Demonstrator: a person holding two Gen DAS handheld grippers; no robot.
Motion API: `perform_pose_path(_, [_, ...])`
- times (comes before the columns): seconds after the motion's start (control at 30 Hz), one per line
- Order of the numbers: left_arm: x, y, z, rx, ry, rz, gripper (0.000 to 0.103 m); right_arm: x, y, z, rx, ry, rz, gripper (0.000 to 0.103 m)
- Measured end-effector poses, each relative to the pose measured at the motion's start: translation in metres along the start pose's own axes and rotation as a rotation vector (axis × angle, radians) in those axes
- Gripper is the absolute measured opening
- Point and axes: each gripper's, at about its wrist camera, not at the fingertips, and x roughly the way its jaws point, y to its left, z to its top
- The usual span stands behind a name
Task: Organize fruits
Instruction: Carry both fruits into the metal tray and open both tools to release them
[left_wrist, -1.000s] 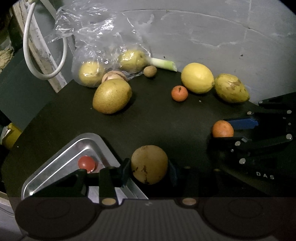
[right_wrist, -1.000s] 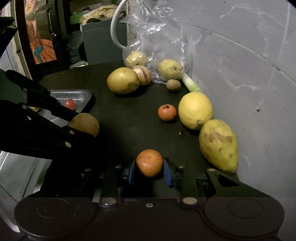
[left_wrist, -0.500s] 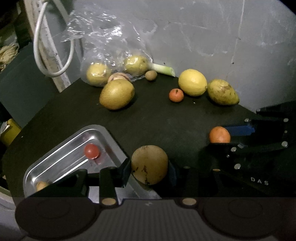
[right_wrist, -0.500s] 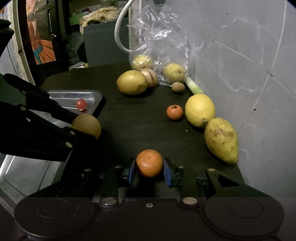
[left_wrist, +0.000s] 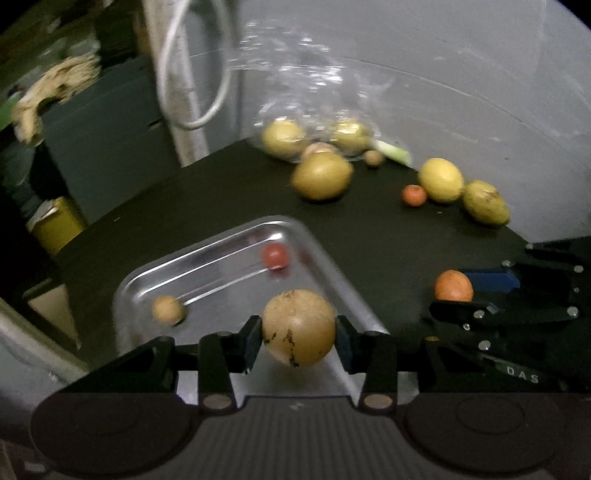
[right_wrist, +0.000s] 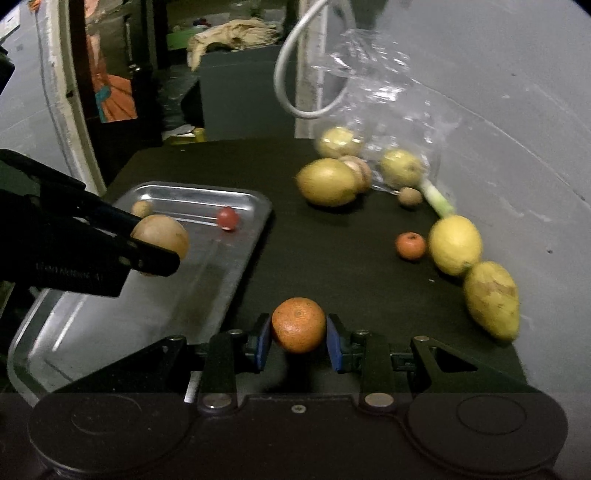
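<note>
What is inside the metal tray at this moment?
The metal tray holds a small red fruit and a small tan fruit. The left gripper with its round brown fruit covers part of the floor.

Perhaps a home storeroom, cluttered shelves (right_wrist: 229, 33), bare wall (right_wrist: 517, 110)

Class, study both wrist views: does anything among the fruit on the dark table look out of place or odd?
One thing: a pale green stalk, seemingly a leek or scallion, lies against the wall beside the plastic bag. It looks like a vegetable among fruit. Nothing appears spilled or broken.
</note>
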Motion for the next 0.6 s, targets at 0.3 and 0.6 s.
perform_pose_path(0.3, [-0.008, 0.044, -0.025, -0.126, 0.023, 0.090, 0.046, 0.014, 0.047, 0.014, -0.078, -0.006, 0.059, 0.033])
perform_pose_path(0.6, [-0.003, 0.083, -0.031, -0.285, 0.002, 0.126, 0.046, 0.045, 0.079, 0.034, -0.163, -0.038, 0.073, 0.033])
